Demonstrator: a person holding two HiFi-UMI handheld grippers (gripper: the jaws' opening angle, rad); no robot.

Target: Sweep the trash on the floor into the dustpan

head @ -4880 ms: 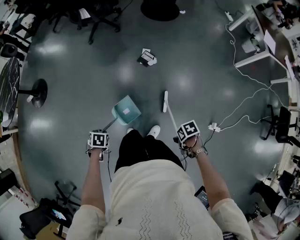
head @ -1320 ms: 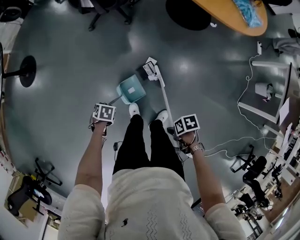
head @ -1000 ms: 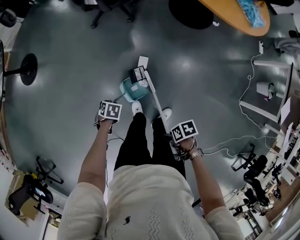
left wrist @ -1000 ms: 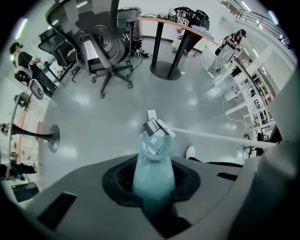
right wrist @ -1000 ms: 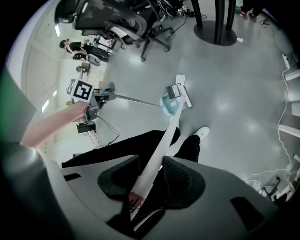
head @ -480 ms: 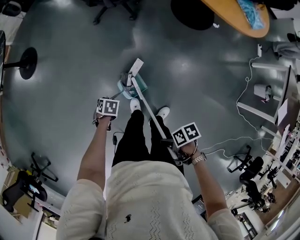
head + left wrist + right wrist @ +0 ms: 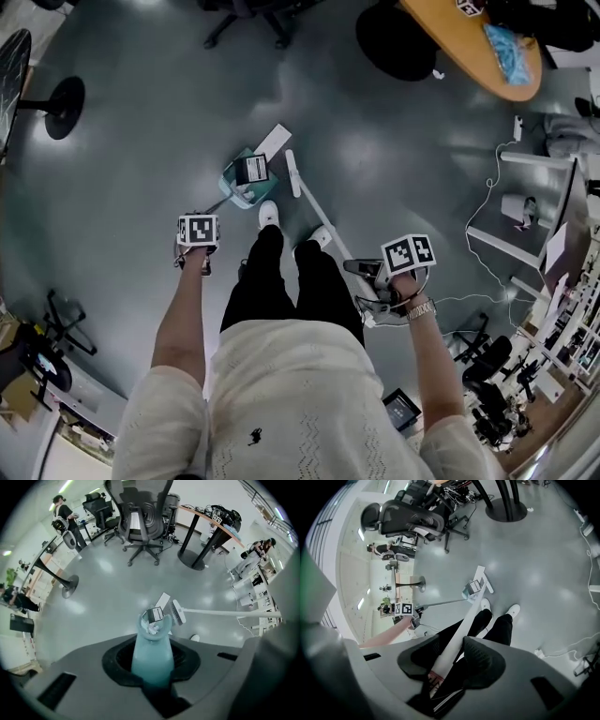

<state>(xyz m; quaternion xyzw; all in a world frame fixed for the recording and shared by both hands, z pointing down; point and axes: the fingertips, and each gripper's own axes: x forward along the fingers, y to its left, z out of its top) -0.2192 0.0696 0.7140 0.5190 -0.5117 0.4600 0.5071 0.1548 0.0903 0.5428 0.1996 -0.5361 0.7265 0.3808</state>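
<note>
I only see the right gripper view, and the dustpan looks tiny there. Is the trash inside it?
Observer: The box is. It sits in the dustpan mouth on crumpled white bits.
Operator: Who's holding the dustpan?
Observer: The left gripper is shut on its teal handle.
Operator: Is my broom touching it?
Observer: No, the head view shows a gap between the broom head and the dustpan.

Bare floor [image 7: 159,178] lies open ahead — chair base [image 7: 246,14], table pedestal [image 7: 392,42] and fan stand [image 7: 64,96] ring its far edge.
</note>
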